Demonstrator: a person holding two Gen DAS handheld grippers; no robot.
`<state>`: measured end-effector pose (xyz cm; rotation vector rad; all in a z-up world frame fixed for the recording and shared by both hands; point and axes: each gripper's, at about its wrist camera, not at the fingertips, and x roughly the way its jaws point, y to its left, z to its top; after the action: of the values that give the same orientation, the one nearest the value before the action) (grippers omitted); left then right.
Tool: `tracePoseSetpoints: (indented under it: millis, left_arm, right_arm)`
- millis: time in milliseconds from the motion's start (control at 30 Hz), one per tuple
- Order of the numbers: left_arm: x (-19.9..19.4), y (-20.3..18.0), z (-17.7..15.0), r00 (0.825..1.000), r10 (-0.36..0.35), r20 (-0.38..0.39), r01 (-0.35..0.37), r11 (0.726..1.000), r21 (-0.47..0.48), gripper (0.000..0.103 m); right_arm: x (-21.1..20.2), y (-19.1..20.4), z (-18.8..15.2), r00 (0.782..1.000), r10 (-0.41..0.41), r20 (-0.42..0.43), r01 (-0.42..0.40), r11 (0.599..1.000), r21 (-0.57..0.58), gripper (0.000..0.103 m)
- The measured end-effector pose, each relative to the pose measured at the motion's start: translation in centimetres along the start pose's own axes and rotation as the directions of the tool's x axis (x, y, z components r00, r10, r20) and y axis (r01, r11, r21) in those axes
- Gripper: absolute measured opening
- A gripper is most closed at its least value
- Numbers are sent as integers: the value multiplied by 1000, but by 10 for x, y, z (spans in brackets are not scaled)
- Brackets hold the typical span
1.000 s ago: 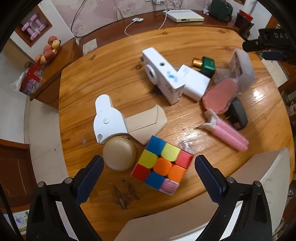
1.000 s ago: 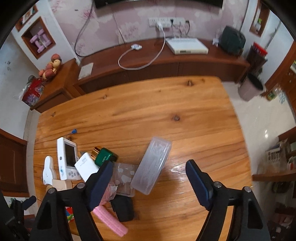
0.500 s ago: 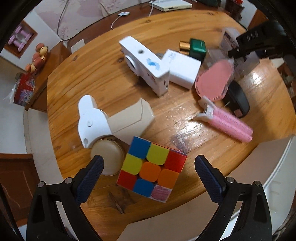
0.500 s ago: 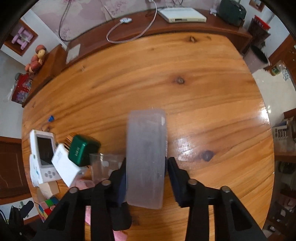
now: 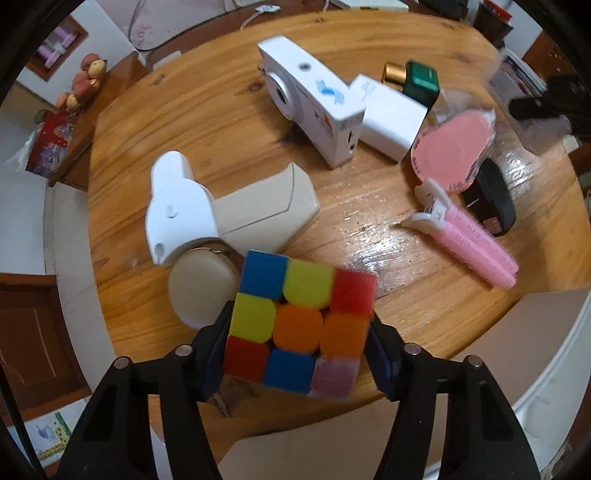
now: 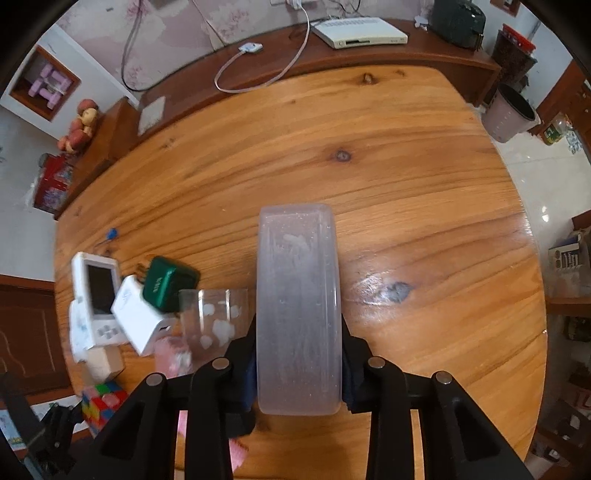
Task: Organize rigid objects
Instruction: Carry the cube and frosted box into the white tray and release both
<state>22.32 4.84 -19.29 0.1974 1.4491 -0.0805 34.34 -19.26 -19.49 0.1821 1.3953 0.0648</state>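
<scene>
No label reads clearly; left gripper (image 5: pixel 297 345) closing onto the cube (image 5: pixel 299 325), right gripper (image 6: pixel 298 363) closing, clamping the frosted case (image 6: pixel 298 306).

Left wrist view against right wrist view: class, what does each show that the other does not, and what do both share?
Only the left wrist view shows the pink bristled hair clip, the round beige case and the black oval device. Only the right wrist view shows the white flat set-top box and the frosted oblong plastic box up close. Both share the multicoloured puzzle cube, white toy camera, green-capped bottle and round wooden table.
</scene>
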Motion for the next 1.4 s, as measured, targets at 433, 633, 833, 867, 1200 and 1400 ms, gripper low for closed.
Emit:
tracePoseSetpoints:
  millis: [433, 633, 833, 867, 1200, 1400]
  left_arm:
    - [-125, 8, -62, 971, -67, 228, 90, 991, -94, 60]
    - [-157, -15, -110, 953, -106, 285, 143, 984, -111, 60]
    - [-134, -33, -149, 954, -87, 287, 142, 974, -176, 60]
    - [-128, -37, -154, 954, -86, 286, 144, 972, -188, 60]
    - [-79, -53, -175, 963, -61, 262, 130, 958, -256, 60]
    - [-62, -57, -183, 967, -31, 252, 104, 954, -282, 60]
  right_arm:
    - [-136, 6, -88, 968, 182, 173, -145, 968, -205, 34]
    - [-168, 28, -158, 955, 223, 196, -143, 924, -356, 34]
    - [-133, 38, -230, 972, 199, 128, -130, 900, -416, 34]
    - [-125, 39, -239, 975, 185, 125, -117, 901, -418, 34]
    - [-81, 43, -279, 987, 116, 108, -61, 906, -420, 34]
    - [-74, 35, -280, 986, 115, 125, -56, 915, -399, 34]
